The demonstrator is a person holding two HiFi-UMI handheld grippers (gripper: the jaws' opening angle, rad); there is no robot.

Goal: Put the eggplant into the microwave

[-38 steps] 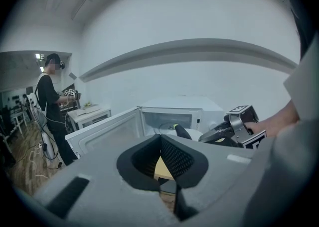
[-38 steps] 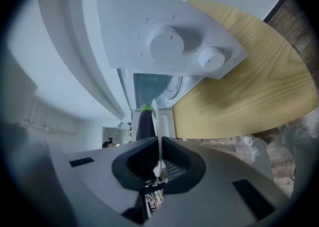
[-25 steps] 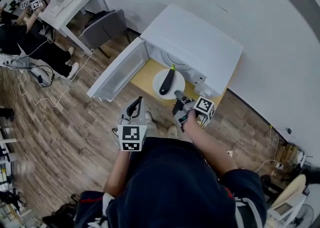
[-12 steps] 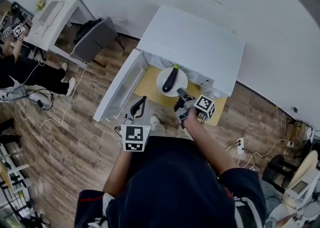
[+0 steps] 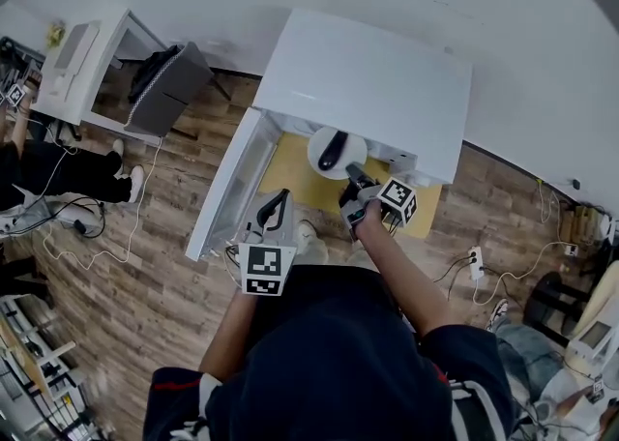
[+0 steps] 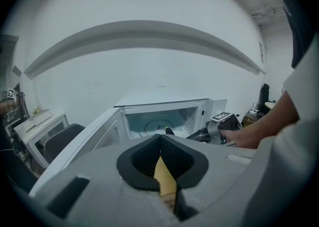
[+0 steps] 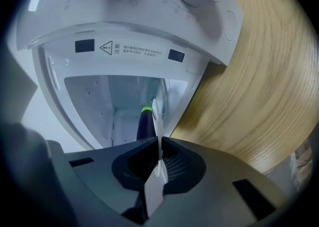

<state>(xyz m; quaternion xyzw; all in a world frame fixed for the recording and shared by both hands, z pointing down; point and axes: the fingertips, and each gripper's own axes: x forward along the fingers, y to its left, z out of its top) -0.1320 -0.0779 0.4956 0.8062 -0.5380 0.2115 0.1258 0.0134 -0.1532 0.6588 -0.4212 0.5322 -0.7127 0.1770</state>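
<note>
Jaws of the right gripper (image 5: 353, 176) are being pressed together on the near rim of a white plate (image 5: 317, 142), so the eggplant (image 5: 332, 151) lying on it is being carried without being gripped directly. Plate and eggplant are being held at the mouth of the microwave (image 5: 372, 76), partly inside the cavity, above the wooden table (image 5: 280, 163). The door (image 5: 224, 188) is being shown swung wide, giving clearance. Left gripper (image 5: 275, 201) jaws are being held closed on nothing, back from the opening, apparently to stay clear. Judged: insertion under way, plate not yet released.
</note>
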